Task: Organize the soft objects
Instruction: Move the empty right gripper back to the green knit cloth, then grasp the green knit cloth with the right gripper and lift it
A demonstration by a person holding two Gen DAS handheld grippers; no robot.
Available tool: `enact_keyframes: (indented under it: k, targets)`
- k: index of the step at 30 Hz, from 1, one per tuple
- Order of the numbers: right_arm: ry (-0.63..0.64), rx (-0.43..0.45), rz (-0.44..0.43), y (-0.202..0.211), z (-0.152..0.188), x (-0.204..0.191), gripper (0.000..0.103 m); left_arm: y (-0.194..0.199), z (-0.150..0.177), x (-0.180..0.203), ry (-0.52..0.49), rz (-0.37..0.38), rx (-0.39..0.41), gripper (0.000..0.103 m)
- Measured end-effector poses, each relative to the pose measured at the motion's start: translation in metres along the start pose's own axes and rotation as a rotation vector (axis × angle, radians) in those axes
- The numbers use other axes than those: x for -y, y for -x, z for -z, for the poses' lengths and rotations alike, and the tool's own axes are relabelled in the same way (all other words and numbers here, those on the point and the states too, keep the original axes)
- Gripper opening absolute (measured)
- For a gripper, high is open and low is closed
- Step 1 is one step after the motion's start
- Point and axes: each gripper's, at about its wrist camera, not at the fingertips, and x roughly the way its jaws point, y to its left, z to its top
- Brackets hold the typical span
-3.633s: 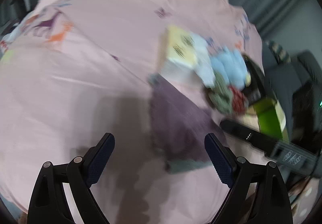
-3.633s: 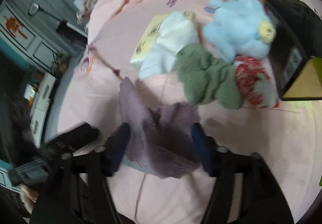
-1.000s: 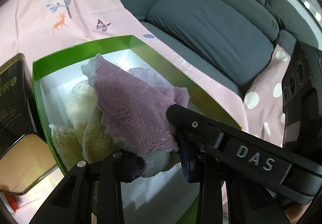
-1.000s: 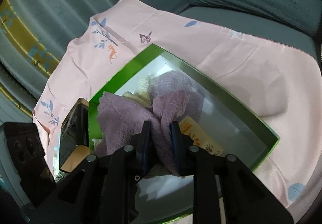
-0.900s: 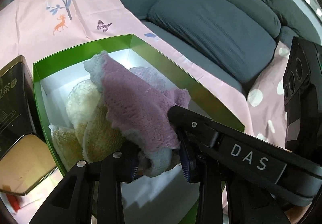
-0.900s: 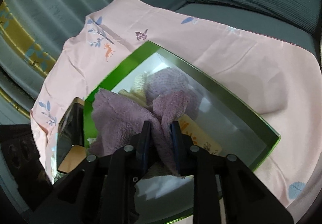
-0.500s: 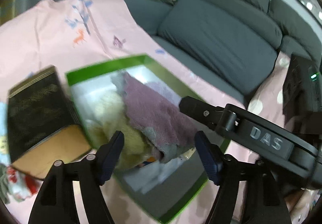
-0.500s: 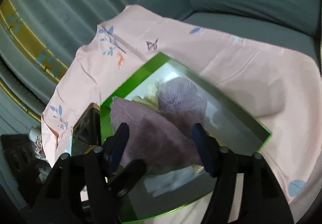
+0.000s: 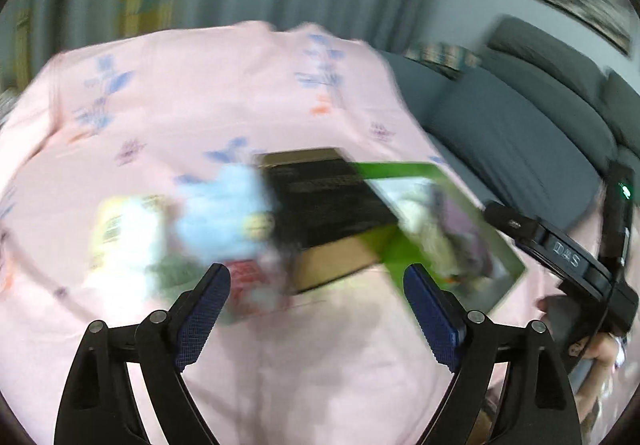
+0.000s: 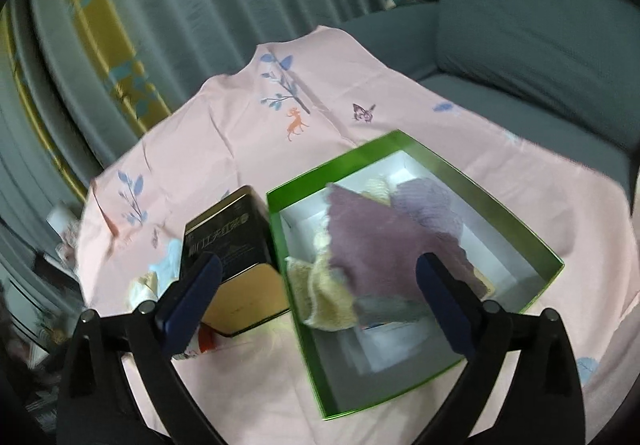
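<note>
A purple knitted cloth (image 10: pixel 372 241) lies in the green box (image 10: pixel 516 217) on top of cream towels (image 10: pixel 324 297) and a lilac cloth (image 10: pixel 432 205). My right gripper (image 10: pixel 320 301) is open and empty, above the box's near-left part. My left gripper (image 9: pixel 316 305) is open and empty, over the pink sheet in front of a blurred pile: a light blue plush (image 9: pixel 220 209), a red patterned cloth (image 9: pixel 248 289), a green cloth (image 9: pixel 172 269) and a white cloth (image 9: pixel 128 237). The green box also shows in the left wrist view (image 9: pixel 404 257).
A black and gold tin (image 10: pixel 236 265) stands against the box's left side; it shows in the left wrist view (image 9: pixel 328 213) too. A pink printed sheet (image 10: pixel 248 141) covers the surface. A grey sofa (image 10: pixel 540 45) is behind, curtains on the left.
Both grippers let go of the purple cloth, which now lies in the green box. Both have opened and pulled back; the left one has swung left toward the pile.
</note>
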Motion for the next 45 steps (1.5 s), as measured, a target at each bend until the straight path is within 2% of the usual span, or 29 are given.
enact_keyframes:
  k: [3,8,14,16,19,23,25,27,30,34,35,37,38,39,42,45]
  targets:
    - [0.048,0.017,-0.013,0.002,0.005,-0.017,0.098,0.023,0.007,-0.047,0.088,-0.083,0.034,0.089]
    - [0.132,-0.011,-0.023,-0.006,0.016,-0.048,0.099,0.046,0.027,-0.106,0.18,-0.162,0.038,0.089]
    - [0.203,-0.04,-0.02,-0.015,0.03,-0.079,0.099,0.038,0.056,-0.157,0.257,-0.242,0.032,0.089]
    - [0.221,-0.043,-0.013,-0.017,0.035,-0.088,0.099,0.029,0.062,-0.171,0.283,-0.291,0.009,0.089]
    - [0.229,-0.074,-0.055,-0.022,0.041,-0.099,0.099,0.028,0.065,-0.185,0.311,-0.29,-0.001,0.089]
    - [0.219,-0.139,-0.184,-0.031,0.049,-0.115,0.097,0.028,0.067,-0.196,0.352,-0.252,-0.007,0.089]
    - [0.223,-0.167,-0.224,-0.036,0.054,-0.127,0.091,0.029,0.067,-0.197,0.357,-0.259,-0.012,0.089]
    - [0.242,-0.209,-0.294,-0.045,0.062,-0.145,0.08,0.029,0.069,-0.2,0.37,-0.267,-0.017,0.089]
    - [0.286,-0.254,-0.355,-0.066,0.077,-0.172,0.074,0.027,0.069,-0.206,0.387,-0.258,-0.029,0.089]
    - [0.374,-0.323,-0.343,-0.096,0.098,-0.203,0.072,0.029,0.07,-0.208,0.385,-0.268,-0.027,0.089]
    - [0.407,-0.337,-0.324,-0.104,0.104,-0.211,0.068,0.03,0.07,-0.209,0.384,-0.27,-0.026,0.089]
    - [0.447,-0.35,-0.292,-0.115,0.112,-0.218,0.05,0.031,0.071,-0.21,0.386,-0.274,-0.027,0.089]
    - [0.461,-0.356,-0.278,-0.12,0.116,-0.221,0.029,0.031,0.071,-0.211,0.387,-0.275,-0.03,0.089]
    - [0.46,-0.362,-0.27,-0.124,0.118,-0.22,0.013,0.031,0.072,-0.212,0.389,-0.278,-0.033,0.089]
    - [0.474,-0.385,-0.289,-0.12,0.121,-0.219,0.011,0.034,0.073,-0.216,0.39,-0.284,-0.035,0.089]
    - [0.528,-0.4,-0.366,-0.099,0.126,-0.226,0.011,0.037,0.075,-0.218,0.391,-0.292,-0.036,0.089]
